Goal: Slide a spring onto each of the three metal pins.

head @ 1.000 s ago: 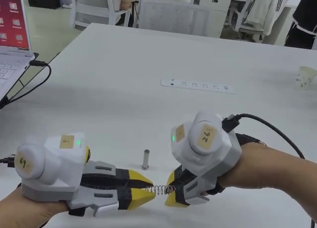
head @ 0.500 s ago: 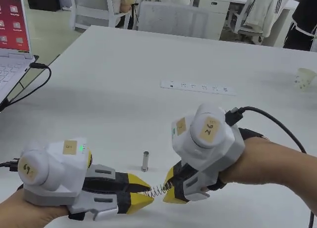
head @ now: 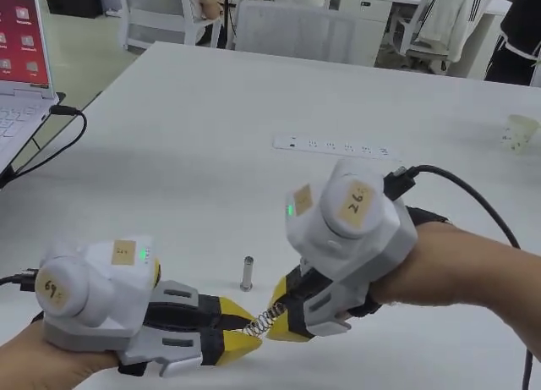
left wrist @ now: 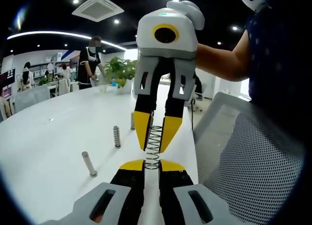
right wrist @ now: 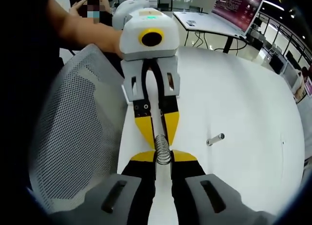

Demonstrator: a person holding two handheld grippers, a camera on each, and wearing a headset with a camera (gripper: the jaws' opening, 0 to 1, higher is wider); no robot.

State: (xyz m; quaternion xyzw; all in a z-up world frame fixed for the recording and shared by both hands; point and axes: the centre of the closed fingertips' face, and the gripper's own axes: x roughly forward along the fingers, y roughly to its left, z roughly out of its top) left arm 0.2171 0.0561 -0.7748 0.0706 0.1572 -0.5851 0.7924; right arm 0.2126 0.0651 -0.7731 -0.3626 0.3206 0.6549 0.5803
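Note:
A small steel spring [head: 264, 320] hangs just above the white table [head: 194, 153], stretched between both grippers. My left gripper [head: 243, 329] comes in from the lower left and is shut on one end. My right gripper [head: 286, 315] is shut on the other end and holds it slightly higher. In the left gripper view the spring [left wrist: 153, 146] runs from my own jaws up to the right gripper [left wrist: 154, 133]. A bare metal pin [head: 247, 273] stands upright just beyond the spring. Two more pins [left wrist: 116, 136] [left wrist: 132, 121] behind it carry springs.
A white power strip [head: 338, 146] lies mid-table. A laptop [head: 17, 60] with a black cable [head: 51, 140] sits at the left edge, a paper cup [head: 520, 132] at the far right. Chairs [head: 296, 30] stand beyond the table. A mesh chair [left wrist: 253, 156] is close behind.
My right gripper has shifted a little left and risen, so the spring now slants up towards it instead of lying level. The left gripper has barely moved.

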